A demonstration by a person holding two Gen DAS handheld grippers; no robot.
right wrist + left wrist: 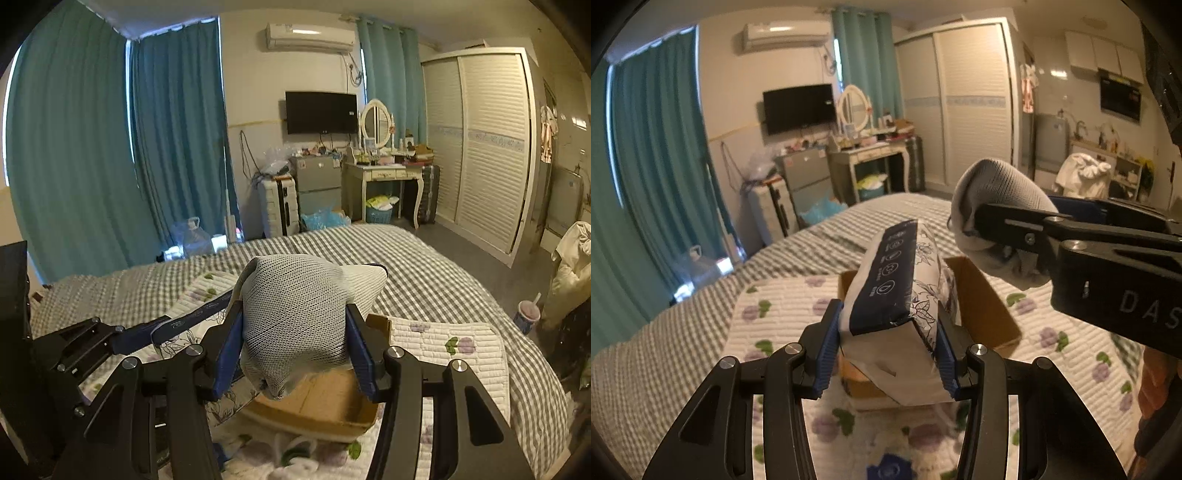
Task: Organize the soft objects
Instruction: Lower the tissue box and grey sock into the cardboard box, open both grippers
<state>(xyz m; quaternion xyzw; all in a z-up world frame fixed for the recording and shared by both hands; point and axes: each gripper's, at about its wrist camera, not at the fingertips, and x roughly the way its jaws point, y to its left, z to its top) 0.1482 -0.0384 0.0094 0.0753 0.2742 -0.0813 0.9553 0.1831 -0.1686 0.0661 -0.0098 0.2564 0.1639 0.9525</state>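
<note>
My left gripper is shut on a soft tissue pack with a navy band and a blue flower print. It holds the pack just above an open cardboard box on the bed. My right gripper is shut on a grey mesh fabric bundle and holds it over the same box. In the left wrist view the bundle and the right gripper hang up and to the right of the box. The left gripper shows at the left of the right wrist view.
The box sits on a white floral quilted mat over a grey checked bedspread. Beyond the bed's far edge stand a suitcase, a dressing table and a wardrobe. A drink cup stands at the right.
</note>
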